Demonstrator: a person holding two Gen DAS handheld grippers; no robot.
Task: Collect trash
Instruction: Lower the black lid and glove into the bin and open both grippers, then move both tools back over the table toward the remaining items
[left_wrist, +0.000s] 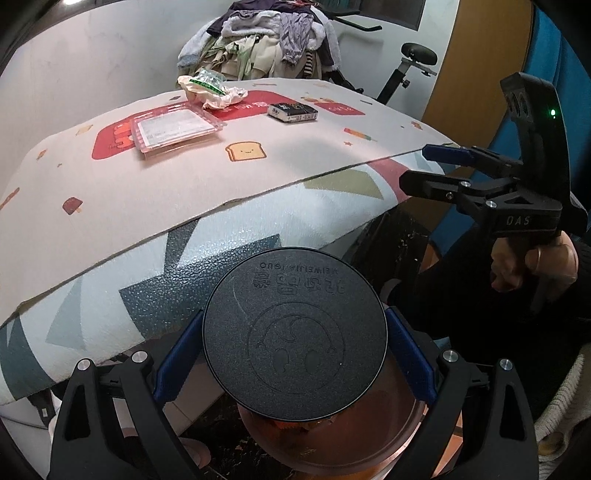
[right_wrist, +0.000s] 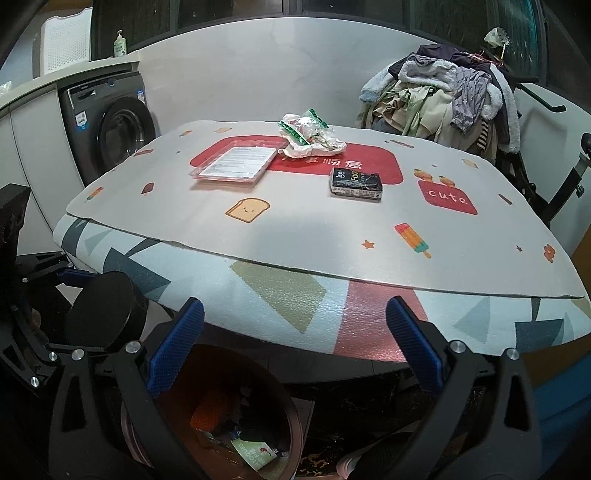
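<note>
Left gripper (left_wrist: 295, 354) tilted over bin (left_wrist: 402, 439)

I see a black lid (left_wrist: 294, 332), embossed with a round face and lettering, between blue ribbed pads (left_wrist: 408, 358). My grippers' frames are black. The top mat (right_wrist: 295, 229) is off-white, printed with a red panel, a red "cute" badge, an orange-edged toast and a striped ice lolly. The mat under it (right_wrist: 280, 295) is pale with grey, olive and pink triangles. On top lie a clear tray (right_wrist: 234, 164) with a white label, a black packet (right_wrist: 356, 183) and a white-and-green wrapper (right_wrist: 310, 134). The bin (right_wrist: 295, 435) below looks reddish-brown.
</note>
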